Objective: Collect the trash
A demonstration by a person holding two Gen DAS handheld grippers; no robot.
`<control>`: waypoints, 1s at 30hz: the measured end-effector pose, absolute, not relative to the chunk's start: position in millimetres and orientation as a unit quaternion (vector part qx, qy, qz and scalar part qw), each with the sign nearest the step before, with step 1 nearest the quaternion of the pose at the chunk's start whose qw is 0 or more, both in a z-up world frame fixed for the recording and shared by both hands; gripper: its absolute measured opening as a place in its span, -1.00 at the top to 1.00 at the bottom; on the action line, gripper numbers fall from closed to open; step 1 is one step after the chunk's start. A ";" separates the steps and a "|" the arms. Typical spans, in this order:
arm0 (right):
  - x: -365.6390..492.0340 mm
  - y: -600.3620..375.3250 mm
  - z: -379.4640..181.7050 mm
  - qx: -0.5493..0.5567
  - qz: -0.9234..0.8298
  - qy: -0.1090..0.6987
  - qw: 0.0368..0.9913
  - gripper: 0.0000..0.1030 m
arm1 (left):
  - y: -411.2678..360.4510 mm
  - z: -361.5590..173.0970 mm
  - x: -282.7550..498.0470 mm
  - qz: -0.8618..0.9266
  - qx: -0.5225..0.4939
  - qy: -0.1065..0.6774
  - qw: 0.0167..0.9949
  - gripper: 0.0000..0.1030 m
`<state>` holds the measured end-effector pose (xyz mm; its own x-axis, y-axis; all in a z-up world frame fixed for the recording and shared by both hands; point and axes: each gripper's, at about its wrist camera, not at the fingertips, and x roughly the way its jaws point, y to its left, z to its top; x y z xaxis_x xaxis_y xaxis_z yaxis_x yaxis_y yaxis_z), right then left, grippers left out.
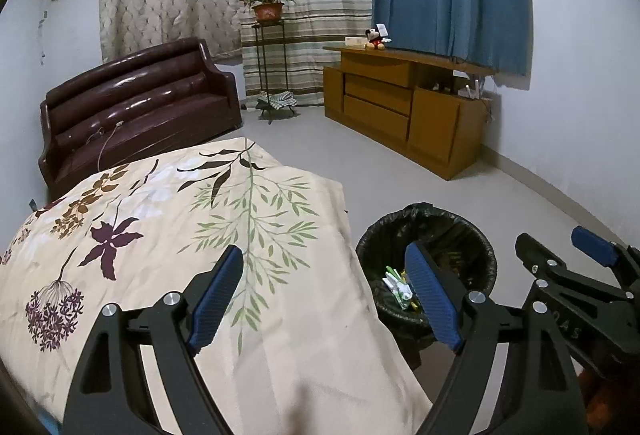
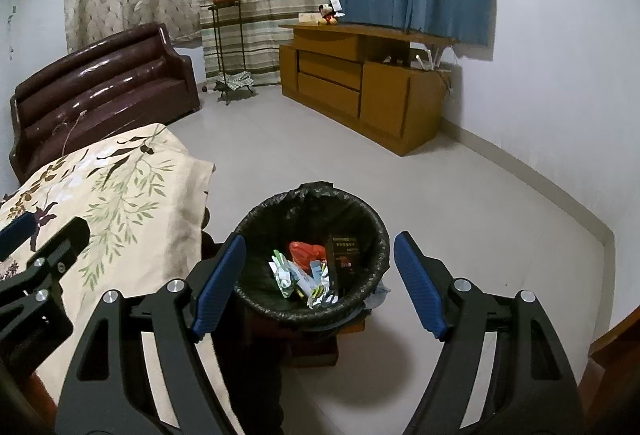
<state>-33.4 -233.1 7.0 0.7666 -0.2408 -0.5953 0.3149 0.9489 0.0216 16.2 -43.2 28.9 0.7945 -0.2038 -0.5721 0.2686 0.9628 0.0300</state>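
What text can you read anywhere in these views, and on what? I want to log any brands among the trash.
"OAS", partly hidden: on the right gripper's black body, seen in the left wrist view.
Dark box in the bin: lines of light print, too small to read.
White and green wrappers: print blurred, unreadable.
Box on the cabinet: no legible label.

In the left wrist view the bin [image 1: 428,235] is half hidden; the bedspread [image 1: 280,235] covers its left side and a blue finger [image 1: 430,299] of the left hand-held gripper [image 1: 324,295] crosses its mouth, so only a scrap of the trash [image 1: 396,285] shows; the right hand-held gripper [image 1: 560,255] runs off the right edge; in the right wrist view the print on the dark box [image 2: 344,255] is too small to read, and whatever the bin stands on is mostly hidden.
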 end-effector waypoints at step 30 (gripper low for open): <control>-36.4 -222.7 10.5 0.055 -0.147 0.301 0.941 -0.46 | -35.2 30.8 9.7 -0.123 0.049 0.294 0.946 -0.57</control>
